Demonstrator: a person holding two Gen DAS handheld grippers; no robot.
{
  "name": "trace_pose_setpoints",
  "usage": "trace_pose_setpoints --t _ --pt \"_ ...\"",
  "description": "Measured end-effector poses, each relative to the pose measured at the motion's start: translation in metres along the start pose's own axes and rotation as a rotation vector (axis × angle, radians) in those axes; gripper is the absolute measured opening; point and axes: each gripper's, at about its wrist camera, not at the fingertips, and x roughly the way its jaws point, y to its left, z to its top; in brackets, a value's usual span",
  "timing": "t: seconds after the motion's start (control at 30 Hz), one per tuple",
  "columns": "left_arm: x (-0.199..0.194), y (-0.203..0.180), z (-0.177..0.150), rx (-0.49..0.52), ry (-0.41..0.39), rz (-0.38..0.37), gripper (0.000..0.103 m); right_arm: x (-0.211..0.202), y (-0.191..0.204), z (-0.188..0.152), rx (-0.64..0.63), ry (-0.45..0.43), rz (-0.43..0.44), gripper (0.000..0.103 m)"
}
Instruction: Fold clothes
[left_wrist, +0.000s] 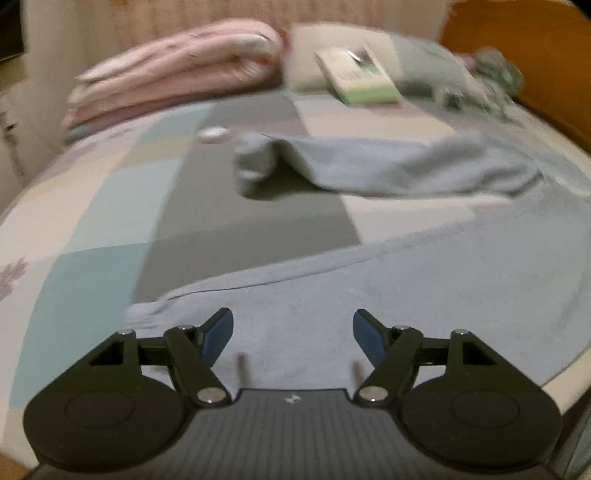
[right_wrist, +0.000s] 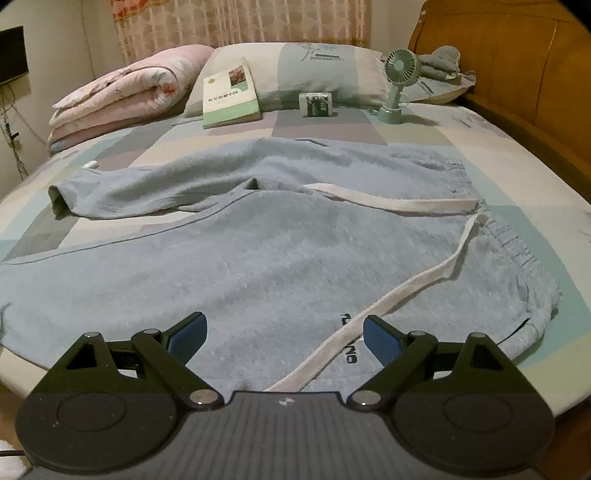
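Light blue sweatpants lie spread across the patchwork bed, waistband to the right, with a white drawstring trailing toward me. The far leg ends in a cuff at the left; the same cuff shows bunched and blurred in the left wrist view. My left gripper hovers open over the near leg's hem, nothing between its blue pads. My right gripper is open above the near edge of the pants, the drawstring passing between its fingers without being pinched.
At the head of the bed lie a rolled pink quilt, a pillow, a book, a small box and a green desk fan. A wooden headboard stands at the right. A small white object rests on the sheet.
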Motion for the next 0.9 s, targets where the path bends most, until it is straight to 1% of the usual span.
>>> trace_pose_setpoints --t 0.07,0.1,0.17,0.2,0.3,0.37,0.4,0.47,0.5,0.53,0.6,0.67,0.7,0.77,0.8,0.9 --pt "0.025 -0.007 0.000 0.022 0.097 0.040 0.073 -0.003 0.001 0.000 -0.005 -0.006 -0.002 0.095" --pt "0.033 -0.004 -0.002 0.004 0.111 0.040 0.076 -0.005 0.001 0.000 -0.007 -0.009 -0.003 0.096" --pt "0.045 0.008 -0.005 -0.076 0.094 0.006 0.079 -0.006 0.001 0.000 -0.003 -0.011 -0.007 0.099" --pt "0.048 0.012 -0.003 -0.104 0.089 -0.001 0.083 -0.006 0.000 0.000 0.002 -0.011 -0.008 0.099" --pt "0.056 0.016 0.003 -0.130 0.066 0.012 0.089 -0.004 0.000 0.000 0.018 -0.006 0.002 0.099" --pt "0.060 0.017 0.008 -0.137 0.066 0.016 0.089 -0.003 0.002 0.000 0.020 -0.002 0.012 0.099" --pt "0.060 0.018 0.009 -0.142 0.065 0.019 0.088 -0.003 0.004 0.000 0.016 -0.001 0.014 0.099" --pt "0.050 0.018 0.011 -0.143 0.063 0.047 0.082 -0.003 0.006 0.000 0.005 -0.002 0.019 0.099" --pt "0.041 0.018 0.011 -0.140 0.055 0.067 0.081 -0.004 0.008 0.000 0.002 -0.004 0.023 0.099" --pt "0.029 0.016 0.010 -0.134 0.036 0.068 0.081 -0.005 0.008 0.001 0.000 -0.008 0.029 0.099" --pt "0.006 0.013 0.004 -0.129 -0.007 0.022 0.083 -0.006 0.010 0.001 0.002 -0.013 0.048 0.100" --pt "-0.008 0.007 -0.006 -0.134 -0.016 -0.061 0.084 -0.005 0.012 0.001 0.010 -0.013 0.072 0.100" --pt "-0.009 0.005 -0.012 -0.138 -0.003 -0.085 0.084 -0.004 0.013 0.000 0.013 -0.010 0.084 0.100" --pt "-0.005 0.001 -0.024 -0.152 0.047 -0.104 0.084 -0.002 0.016 -0.001 0.011 -0.002 0.100 0.100" --pt "-0.003 0.002 -0.031 -0.168 0.067 -0.097 0.084 -0.002 0.017 -0.002 0.007 -0.001 0.103 0.100" --pt "0.004 0.015 -0.052 -0.232 0.118 -0.026 0.086 -0.005 0.017 -0.002 0.001 -0.007 0.104 0.101"
